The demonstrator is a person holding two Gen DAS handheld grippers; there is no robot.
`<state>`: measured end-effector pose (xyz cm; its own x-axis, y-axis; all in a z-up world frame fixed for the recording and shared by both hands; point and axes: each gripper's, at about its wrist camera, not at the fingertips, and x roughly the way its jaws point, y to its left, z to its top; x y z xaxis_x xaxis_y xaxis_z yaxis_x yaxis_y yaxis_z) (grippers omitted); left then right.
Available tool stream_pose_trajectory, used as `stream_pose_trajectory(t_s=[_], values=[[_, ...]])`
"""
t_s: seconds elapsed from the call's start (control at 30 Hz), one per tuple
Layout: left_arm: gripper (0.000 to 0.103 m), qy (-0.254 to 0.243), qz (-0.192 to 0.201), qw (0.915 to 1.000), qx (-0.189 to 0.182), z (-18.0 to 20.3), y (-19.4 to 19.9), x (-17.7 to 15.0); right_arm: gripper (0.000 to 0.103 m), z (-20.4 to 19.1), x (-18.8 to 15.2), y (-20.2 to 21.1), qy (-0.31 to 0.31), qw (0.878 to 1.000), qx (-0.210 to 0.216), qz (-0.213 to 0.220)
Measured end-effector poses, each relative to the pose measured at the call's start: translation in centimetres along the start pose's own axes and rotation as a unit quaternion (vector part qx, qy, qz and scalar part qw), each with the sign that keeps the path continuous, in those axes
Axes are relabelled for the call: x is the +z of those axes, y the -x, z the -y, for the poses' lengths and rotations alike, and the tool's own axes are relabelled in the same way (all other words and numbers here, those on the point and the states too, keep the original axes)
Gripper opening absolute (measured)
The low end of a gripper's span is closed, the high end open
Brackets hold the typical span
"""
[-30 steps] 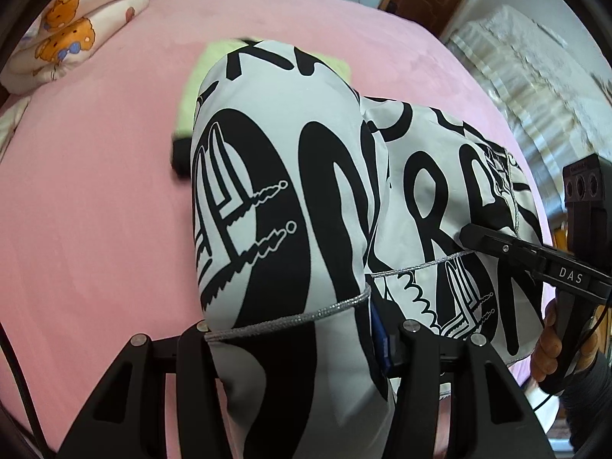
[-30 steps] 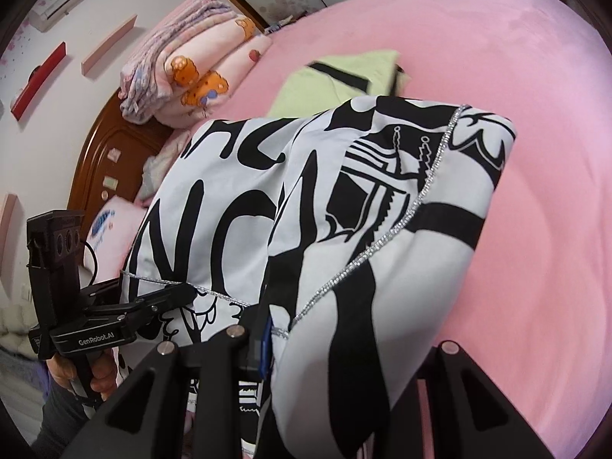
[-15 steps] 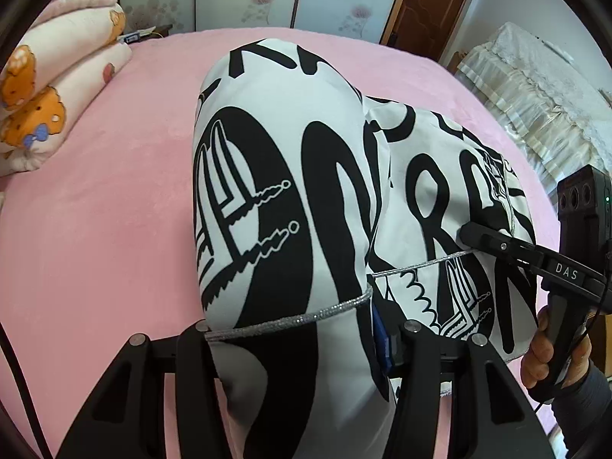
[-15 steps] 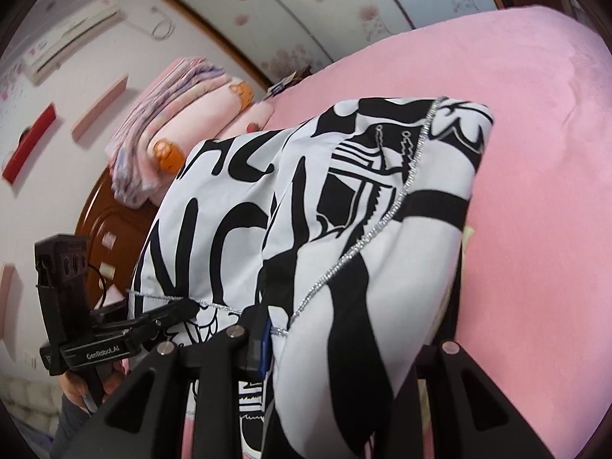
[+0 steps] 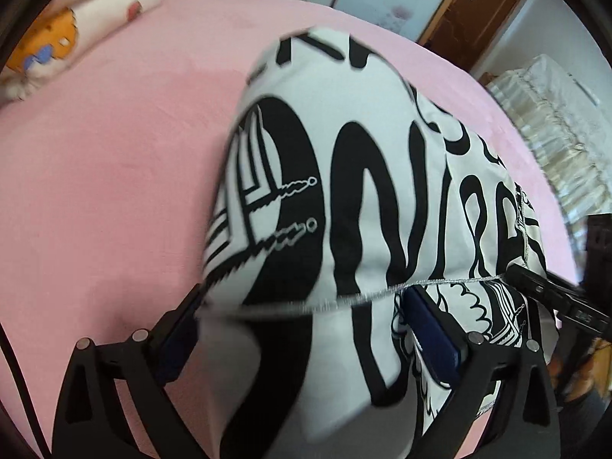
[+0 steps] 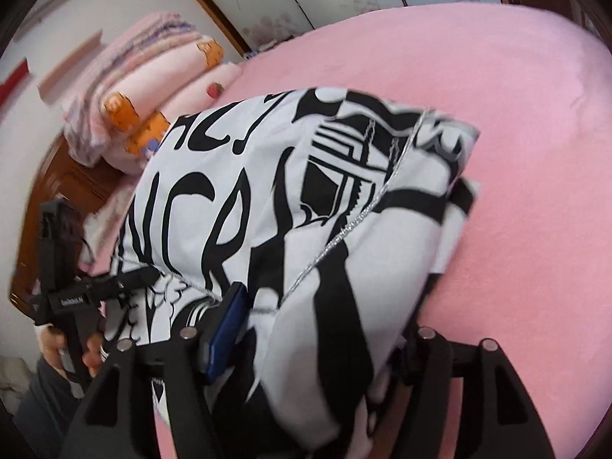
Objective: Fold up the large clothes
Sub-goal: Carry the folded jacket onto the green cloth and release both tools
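Note:
A white garment with bold black lettering and a silver trim line (image 5: 344,199) hangs stretched between both grippers above the pink bed (image 5: 107,176). My left gripper (image 5: 306,329) is shut on one edge of it; the cloth bulges between and over its fingers. My right gripper (image 6: 317,325) is shut on the other edge of the garment (image 6: 306,206). The right gripper shows at the far right of the left wrist view (image 5: 550,298). The left gripper shows at the left of the right wrist view (image 6: 103,287), with the hand that holds it.
Folded pink blankets with orange bear prints (image 6: 145,99) are piled at the head of the bed (image 6: 535,153), also in the left wrist view (image 5: 57,34). A wooden headboard (image 6: 65,199), a wooden door (image 5: 474,11) and a lace-covered piece of furniture (image 5: 558,122) surround the bed.
Both grippers have lifted and carried the garment forward over the bed. The yellow-green item seen beneath it a second ago is hidden. The view is motion-blurred.

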<state>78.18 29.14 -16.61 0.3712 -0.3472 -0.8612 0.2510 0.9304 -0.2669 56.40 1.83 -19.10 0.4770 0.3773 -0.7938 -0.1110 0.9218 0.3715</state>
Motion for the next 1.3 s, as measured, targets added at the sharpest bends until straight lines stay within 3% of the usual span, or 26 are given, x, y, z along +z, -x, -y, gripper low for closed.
stream_pose_trajectory(t_s=[0.1, 0.2, 0.3, 0.37, 0.47, 0.53, 0.6, 0.67, 0.7, 0.93, 1.0, 1.07, 1.13, 1.23, 1.3], values=[[0.099, -0.021, 0.037, 0.999, 0.017, 1.2, 3.5, -0.4, 0.065, -1.3, 0.1, 2.5, 0.032, 0.999, -0.041, -0.01], [0.095, -0.029, 0.085, 0.9959, 0.017, 2.6, 7.5, -1.2, 0.066, -2.3, -0.2, 5.7, 0.055, 0.996, -0.075, 0.017], [0.067, -0.029, 0.102, 0.9942, 0.017, 3.5, 9.6, -2.1, 0.066, -4.4, -0.6, 8.6, 0.076, 0.989, -0.099, 0.078], [0.04, -0.023, 0.095, 0.9946, 0.034, 3.2, 9.5, -2.6, 0.065, -5.9, -0.5, 9.0, 0.087, 0.987, -0.098, 0.093], [0.021, -0.024, 0.072, 0.9955, 0.056, 3.9, 7.9, -3.6, 0.063, -7.2, -1.1, 8.1, 0.092, 0.987, -0.095, 0.088], [0.017, -0.035, 0.062, 0.9941, 0.082, 4.3, 6.3, -4.6, 0.052, -7.9, -1.6, 6.7, 0.099, 0.987, -0.097, 0.079], [0.017, -0.045, 0.067, 0.9913, 0.104, 4.4, 5.7, -5.5, 0.042, -7.8, -2.4, 4.9, 0.104, 0.987, -0.108, 0.057], [0.017, -0.036, 0.06, 0.9918, 0.107, 3.7, 5.1, -5.9, 0.021, -6.7, -3.2, 3.5, 0.106, 0.984, -0.139, 0.042], [0.017, -0.032, 0.06, 0.9922, 0.104, 3.6, 4.9, -5.9, 0.021, -6.0, -3.5, 2.9, 0.108, 0.982, -0.153, 0.038], [0.019, -0.021, 0.064, 0.9902, 0.122, 4.6, 5.8, -5.9, 0.023, -4.5, -4.0, 4.1, 0.086, 0.988, -0.122, 0.037], [0.032, -0.015, 0.062, 0.9905, 0.122, 5.2, 6.6, -6.2, 0.024, -4.5, -4.0, 5.1, 0.078, 0.99, -0.111, 0.035], [0.061, -0.017, 0.062, 0.989, 0.133, 6.2, 7.5, -6.6, 0.024, -4.5, -4.2, 6.2, 0.071, 0.991, -0.106, 0.03], [0.073, -0.022, 0.073, 0.987, 0.142, 7.6, 9.0, -7.3, 0.024, -5.0, -4.5, 7.6, 0.071, 0.991, -0.108, 0.027], [0.076, -0.023, 0.082, 0.9878, 0.131, 9.7, 11.7, -8.3, 0.025, -5.7, -5.3, 10.8, 0.073, 0.99, -0.116, 0.032], [0.079, -0.02, 0.082, 0.9882, 0.128, 11.2, 13.5, -9.1, 0.031, -5.9, -5.6, 13.0, 0.069, 0.99, -0.117, 0.034]])
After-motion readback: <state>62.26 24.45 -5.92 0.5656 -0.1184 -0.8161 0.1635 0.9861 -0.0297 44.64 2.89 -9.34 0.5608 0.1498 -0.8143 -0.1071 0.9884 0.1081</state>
